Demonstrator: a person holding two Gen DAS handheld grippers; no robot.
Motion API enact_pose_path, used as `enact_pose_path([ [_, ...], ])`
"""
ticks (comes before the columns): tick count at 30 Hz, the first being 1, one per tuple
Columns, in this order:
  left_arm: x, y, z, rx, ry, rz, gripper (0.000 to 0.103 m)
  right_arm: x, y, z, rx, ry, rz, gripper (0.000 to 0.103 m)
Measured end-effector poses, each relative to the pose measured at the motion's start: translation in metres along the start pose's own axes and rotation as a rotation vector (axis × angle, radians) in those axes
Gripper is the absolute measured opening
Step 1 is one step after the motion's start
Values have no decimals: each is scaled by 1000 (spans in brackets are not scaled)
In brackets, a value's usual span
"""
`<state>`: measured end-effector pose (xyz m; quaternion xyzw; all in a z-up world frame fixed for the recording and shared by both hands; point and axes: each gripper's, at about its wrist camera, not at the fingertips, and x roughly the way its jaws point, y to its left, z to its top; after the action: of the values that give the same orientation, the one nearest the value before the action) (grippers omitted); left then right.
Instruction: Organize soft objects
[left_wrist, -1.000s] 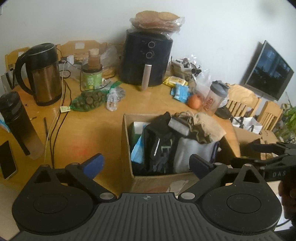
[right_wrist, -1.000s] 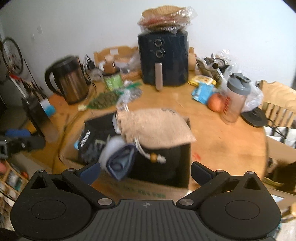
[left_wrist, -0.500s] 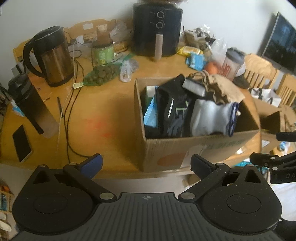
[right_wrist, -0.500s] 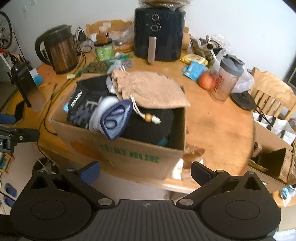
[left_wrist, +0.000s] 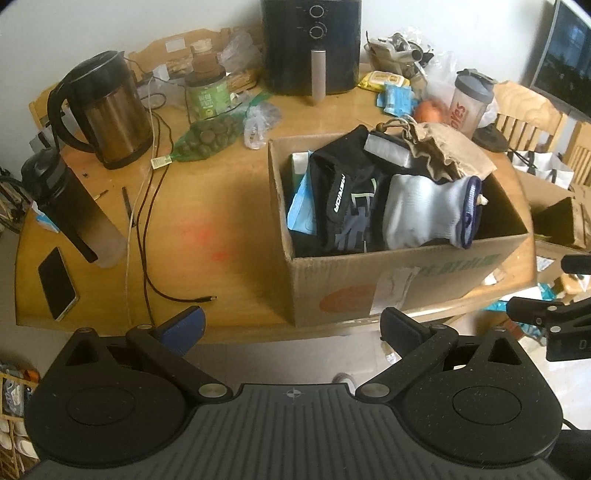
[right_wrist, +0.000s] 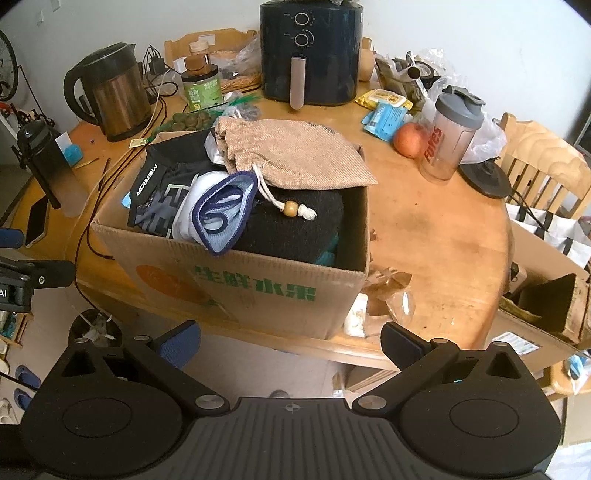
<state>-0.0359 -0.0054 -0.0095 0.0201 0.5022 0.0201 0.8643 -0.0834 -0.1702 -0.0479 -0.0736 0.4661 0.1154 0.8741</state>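
A cardboard box (left_wrist: 406, 280) (right_wrist: 258, 291) stands at the near edge of the wooden table (left_wrist: 207, 221). It holds soft items: a black printed garment (left_wrist: 343, 195) (right_wrist: 155, 192), a white sock with blue cuff (left_wrist: 424, 214) (right_wrist: 221, 210), a tan drawstring pouch (left_wrist: 454, 151) (right_wrist: 295, 155) and a dark knit item (right_wrist: 295, 229). My left gripper (left_wrist: 291, 325) is open and empty, held off the table's front edge before the box. My right gripper (right_wrist: 291, 336) is open and empty, also in front of the box.
On the table stand a kettle (left_wrist: 107, 110), a black air fryer (left_wrist: 314, 40), a dark bottle (left_wrist: 70, 210), a phone (left_wrist: 57, 282), cables (left_wrist: 144, 206), a shaker cup (right_wrist: 450, 133), an apple (right_wrist: 408, 140) and snack bags. Wooden chairs (right_wrist: 546, 166) and an open carton (right_wrist: 554, 306) are at the right.
Both grippers have pulled back and up from the box; they now hang off the table's front edge, and the whole box is in view. Both stay open and empty.
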Motion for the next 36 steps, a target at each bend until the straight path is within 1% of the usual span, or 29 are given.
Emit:
enact_pose_path([
  [8,1,-5,1,22,11,20,103,2,-2,0,1,4,4,103],
  [36,6,-9,8,15,18,-4,103,9,-7,9,-7,12,4,103],
])
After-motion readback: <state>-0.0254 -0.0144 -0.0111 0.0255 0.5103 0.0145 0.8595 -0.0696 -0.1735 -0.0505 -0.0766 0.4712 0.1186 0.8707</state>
